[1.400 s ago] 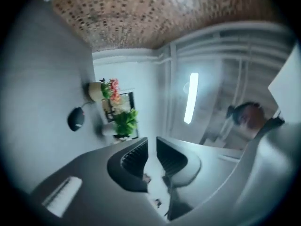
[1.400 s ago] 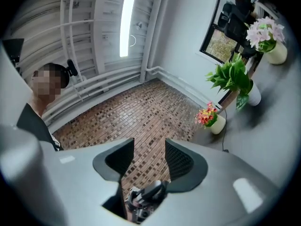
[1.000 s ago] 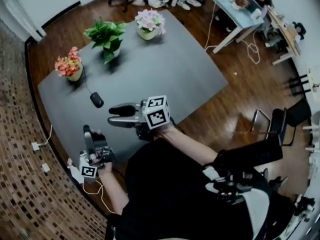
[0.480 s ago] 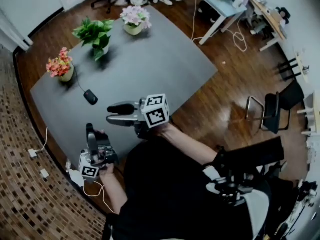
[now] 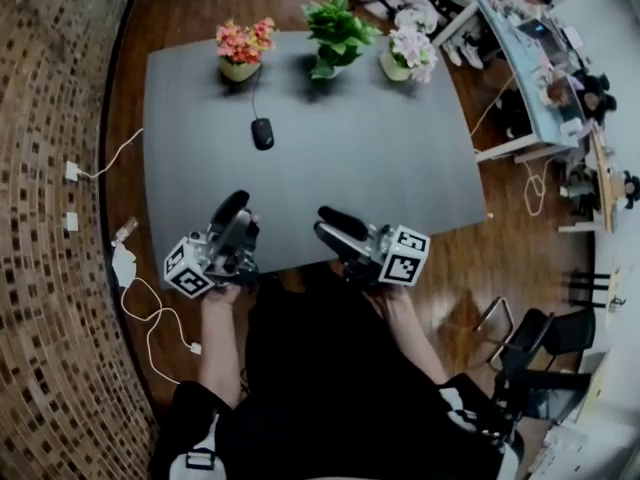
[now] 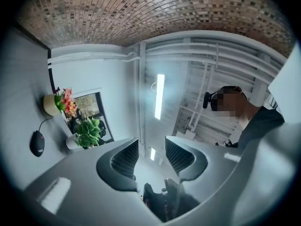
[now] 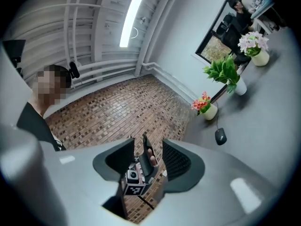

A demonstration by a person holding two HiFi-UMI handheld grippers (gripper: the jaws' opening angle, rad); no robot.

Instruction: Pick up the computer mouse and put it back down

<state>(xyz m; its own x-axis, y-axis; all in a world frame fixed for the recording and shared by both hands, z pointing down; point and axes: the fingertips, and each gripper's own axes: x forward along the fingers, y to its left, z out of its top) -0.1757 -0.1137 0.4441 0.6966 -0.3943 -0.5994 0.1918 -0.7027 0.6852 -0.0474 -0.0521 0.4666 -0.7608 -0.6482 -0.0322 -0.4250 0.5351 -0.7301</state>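
The black computer mouse [image 5: 262, 133] lies on the grey table [image 5: 400, 158], its cord running back to the pink-flower pot [image 5: 240, 66]. It is small in the left gripper view [image 6: 36, 143] and in the right gripper view [image 7: 220, 136]. Both grippers hover over the table's near edge, well short of the mouse. My left gripper [image 5: 232, 208] tilts upward; its jaws are closing, a gap still stands between them and nothing is in it [image 6: 151, 154]. My right gripper [image 5: 330, 220] is open and holds nothing [image 7: 148, 157]; the left gripper [image 7: 140, 171] shows through its gap.
A green plant [image 5: 338, 30] and a pale-flower pot [image 5: 410, 53] stand along the table's far edge. A brick wall [image 5: 50, 118] runs on the left with cables [image 5: 150, 298] on the floor. Desks and chairs [image 5: 540, 78] stand to the right.
The head view has swung round, so the table now lies square ahead. The right gripper has moved to the right and both grippers now sit side by side at the near edge.
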